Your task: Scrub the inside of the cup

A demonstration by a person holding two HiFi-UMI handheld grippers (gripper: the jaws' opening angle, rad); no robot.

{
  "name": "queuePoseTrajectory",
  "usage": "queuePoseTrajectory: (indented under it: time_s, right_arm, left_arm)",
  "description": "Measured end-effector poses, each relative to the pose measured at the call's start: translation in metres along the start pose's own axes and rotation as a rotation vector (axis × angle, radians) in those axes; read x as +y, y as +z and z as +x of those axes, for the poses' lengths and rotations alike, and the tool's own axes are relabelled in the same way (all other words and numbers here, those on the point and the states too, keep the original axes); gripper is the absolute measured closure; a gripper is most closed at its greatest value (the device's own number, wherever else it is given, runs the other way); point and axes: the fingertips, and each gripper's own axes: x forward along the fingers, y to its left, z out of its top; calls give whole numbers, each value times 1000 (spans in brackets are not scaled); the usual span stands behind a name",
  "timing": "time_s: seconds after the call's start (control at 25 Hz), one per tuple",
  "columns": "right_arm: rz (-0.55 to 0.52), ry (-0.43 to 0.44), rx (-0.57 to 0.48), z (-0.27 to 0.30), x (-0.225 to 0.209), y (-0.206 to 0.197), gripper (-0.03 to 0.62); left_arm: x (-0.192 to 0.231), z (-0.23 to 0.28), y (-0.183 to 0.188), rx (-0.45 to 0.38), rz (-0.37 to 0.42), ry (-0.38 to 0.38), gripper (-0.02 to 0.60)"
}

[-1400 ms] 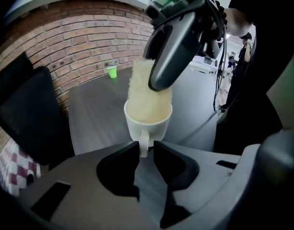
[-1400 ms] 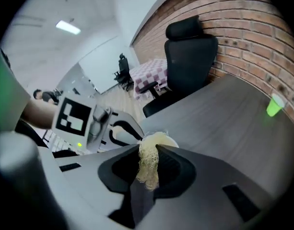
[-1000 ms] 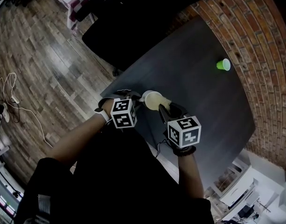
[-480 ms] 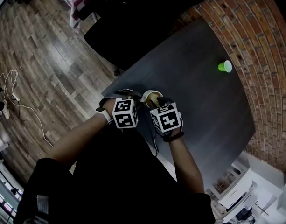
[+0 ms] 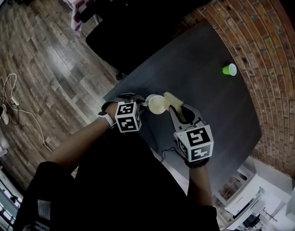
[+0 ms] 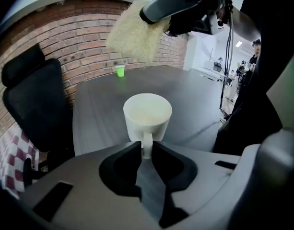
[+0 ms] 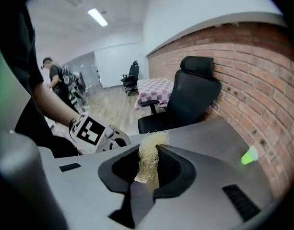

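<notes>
Dark grey table (image 5: 200, 81), white cup (image 5: 156, 105) near one edge, small green cup (image 5: 229, 70) well apart

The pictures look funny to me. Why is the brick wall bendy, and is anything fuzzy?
Head view: the wide lens bows the wall. Left gripper view: cup sharp, scrubber slightly soft. Right gripper view: wall curved, dark edges.

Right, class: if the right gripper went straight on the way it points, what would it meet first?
Probably the dark tabletop, just past the scrub pad clamped in the right gripper; the white mug sits left of that line. Depth is uncertain.
</notes>
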Motion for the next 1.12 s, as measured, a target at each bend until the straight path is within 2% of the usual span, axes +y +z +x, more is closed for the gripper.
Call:
queuePoseTrajectory:
  time_s: [0.2, 0.32, 0.52, 0.64, 0.84, 1.12]
  right_arm:
    - [-207, 44, 169, 38, 22, -39, 511]
    - [-333, 33, 279, 70, 27, -66, 511]
    - [-377, 84, 375, 104, 30, -85, 511]
    - [-416, 68, 412, 113, 26, -89, 511]
    - [-419, 4, 384, 104, 22, -81, 511]
    - [-358, -89, 224, 39, 9, -32, 511]
  left_arm:
    - [0, 1, 1, 4, -5, -11, 505]
    - [1, 1, 0, 8, 0, -10, 505]
    - [0, 1, 0, 15, 2, -10, 505]
    - [-1, 0, -2, 21, 10, -9, 505]
    - [-2, 0, -3, 18, 8, -8, 508]
    - [-2, 1, -5, 23, 10, -11, 511]
